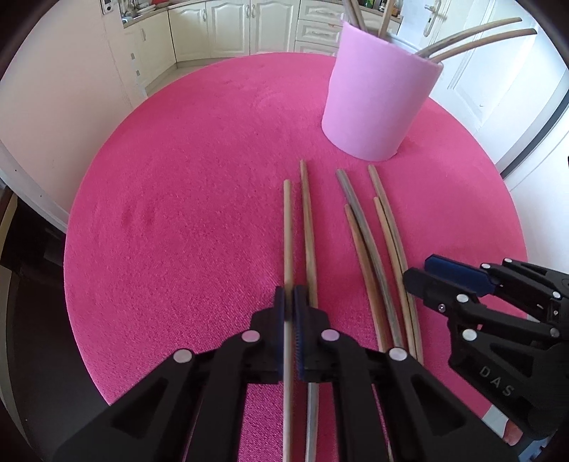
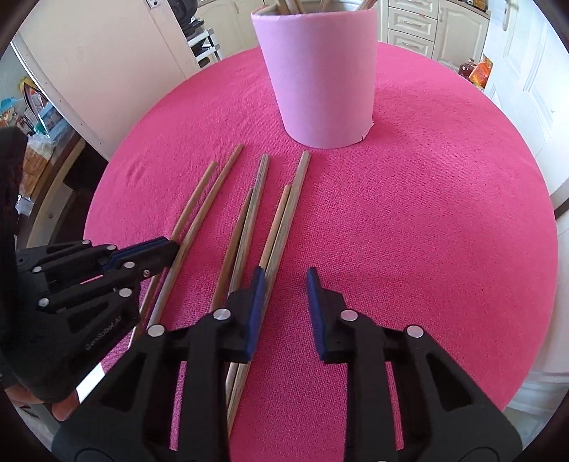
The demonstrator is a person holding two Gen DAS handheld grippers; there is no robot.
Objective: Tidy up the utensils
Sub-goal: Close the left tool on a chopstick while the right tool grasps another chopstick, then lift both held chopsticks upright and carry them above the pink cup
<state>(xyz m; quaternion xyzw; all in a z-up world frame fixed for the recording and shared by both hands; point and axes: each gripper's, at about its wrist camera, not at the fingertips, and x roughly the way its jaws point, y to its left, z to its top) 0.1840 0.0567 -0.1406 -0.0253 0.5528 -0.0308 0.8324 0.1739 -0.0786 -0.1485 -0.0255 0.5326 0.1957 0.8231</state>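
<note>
Faintly, "DAS" on right gripper (image 1: 423,280)

six chopsticks (image 2: 249,227) in a row on the tabletop (image 2: 426,231), lengthwise near to far. cup (image 2: 320,78) at the far end just beyond their tips, more chopsticks (image 1: 480,39) standing inside. cabinets (image 1: 231,28) far behind the tabletop.

Both views are evenly and brightly lit by soft daylight, and the pink tablecloth (image 1: 199,199) is rendered saturated with only faint shadows beside the wooden sticks (image 2: 281,227). Strong fisheye bending is seen toward the edges, where dark vignetted corners are left. The white door (image 1: 490,67) is slightly washed out, and the nearest gripper parts are softly blurred.
</note>
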